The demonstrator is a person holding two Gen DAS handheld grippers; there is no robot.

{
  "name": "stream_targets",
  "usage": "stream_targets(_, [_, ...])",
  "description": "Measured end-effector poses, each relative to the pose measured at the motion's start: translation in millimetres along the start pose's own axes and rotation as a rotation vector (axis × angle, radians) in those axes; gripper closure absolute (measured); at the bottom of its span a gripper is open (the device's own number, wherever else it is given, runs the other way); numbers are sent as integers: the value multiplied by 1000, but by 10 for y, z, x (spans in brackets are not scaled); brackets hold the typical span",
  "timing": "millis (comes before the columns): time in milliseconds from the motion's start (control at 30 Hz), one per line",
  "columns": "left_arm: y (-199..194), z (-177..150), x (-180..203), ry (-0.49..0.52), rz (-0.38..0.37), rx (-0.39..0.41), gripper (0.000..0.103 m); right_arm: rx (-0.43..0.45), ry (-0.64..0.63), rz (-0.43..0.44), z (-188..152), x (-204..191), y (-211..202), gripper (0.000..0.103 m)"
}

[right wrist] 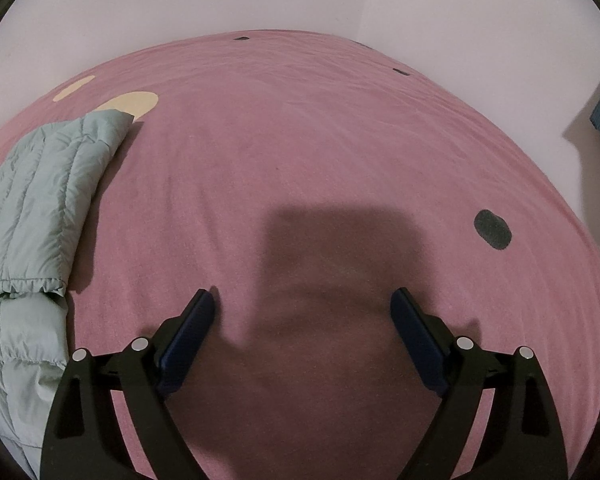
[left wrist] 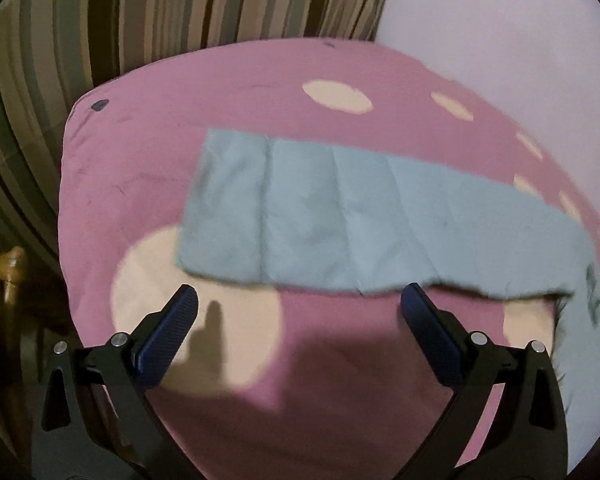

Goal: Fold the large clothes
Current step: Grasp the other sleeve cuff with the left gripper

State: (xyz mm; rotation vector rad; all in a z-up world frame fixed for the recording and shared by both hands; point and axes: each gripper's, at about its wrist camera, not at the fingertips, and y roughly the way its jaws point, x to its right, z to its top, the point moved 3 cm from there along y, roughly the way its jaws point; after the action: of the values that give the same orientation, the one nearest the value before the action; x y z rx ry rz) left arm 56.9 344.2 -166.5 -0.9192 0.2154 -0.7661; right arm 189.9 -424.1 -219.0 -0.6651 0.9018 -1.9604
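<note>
Two grippers over pink spotted bedspread (right wrist: 300,152), both jaws wide, holding nothing. Left gripper (left wrist: 299,300) above bedspread, just short of near edge of pale green quilted jacket (left wrist: 340,216); sleeve-like strip lies flat across bed. Right gripper (right wrist: 302,304) over bare bedspread, jacket (right wrist: 40,200) well to its left. Step, by my reading: between folds, reaching for next grasp. Next move calls for left closing on near hem, right swinging left to jacket's other part.

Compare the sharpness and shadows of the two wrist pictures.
Left wrist view: motion-blurred, the quilted jacket smeared, a soft shadow under the open left gripper. Right wrist view: sharp, stitching on the jacket crisp, a blocky dark shadow on the pink bedspread ahead of the open right gripper.
</note>
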Motion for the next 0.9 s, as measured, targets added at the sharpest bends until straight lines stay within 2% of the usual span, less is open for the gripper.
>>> stream_targets(200, [108, 240, -309, -5, -75, -10, 4, 1, -2, -5, -12, 0, -9, 14])
stream_targets(267, [193, 295, -413, -31, -137, -38, 16, 0, -3, -7, -11, 2, -9, 14])
stream_targets(367, [352, 360, -487, -77, -230, -83, 17, 0, -3, -7, -13, 4, -8, 14])
stream_targets(500, [461, 448, -486, -57, -264, -76, 17, 1, -5, -11, -12, 5, -6, 13])
stream_targets(633, [515, 506, -533, -95, -335, -76, 18, 1, -6, -15, -16, 2, -10, 13])
stream_targets(733, [536, 537, -549, -109, -389, -85, 33, 1, -6, -17, -17, 1, -8, 13])
stream_targets(800, [549, 547, -570, -130, -415, -87, 35, 1, -7, -19, -17, 0, -8, 13])
stream_targets(900, [591, 560, -603, -155, -440, -93, 44, 1, -8, -19, -17, -2, -6, 13])
